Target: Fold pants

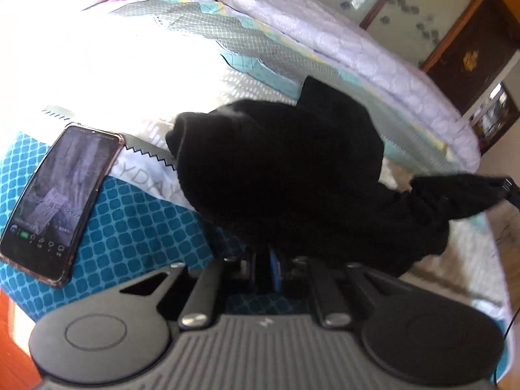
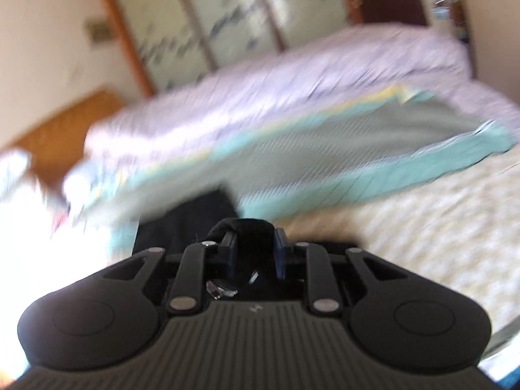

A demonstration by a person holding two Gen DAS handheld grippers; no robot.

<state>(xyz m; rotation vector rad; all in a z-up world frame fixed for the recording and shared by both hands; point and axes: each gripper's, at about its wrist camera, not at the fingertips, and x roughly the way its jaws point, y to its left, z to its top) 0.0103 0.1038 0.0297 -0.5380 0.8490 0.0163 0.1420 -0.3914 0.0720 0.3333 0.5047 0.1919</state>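
Patterned bedding (image 1: pixel 136 227) in teal lattice, white and grey covers the bed, with partial lettering "YDAY" near the phone; a lilac quilt (image 1: pixel 341 42) lies along its far side; black pants (image 1: pixel 279 175) hang bunched mid-scene, clamped by the left gripper (image 1: pixel 273 260) and the right gripper (image 2: pixel 255 243); a phone (image 1: pixel 61 201) lies left, screen lit.

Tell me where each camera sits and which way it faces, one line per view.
Left wrist: sits on the left gripper, facing along its jaws over the bed at bunched black pants; phone to the left.
Right wrist: sits on the right gripper, jaws shut on the pants, facing the wardrobe; blurred.
Shared: pants, lilac quilt, wardrobe.
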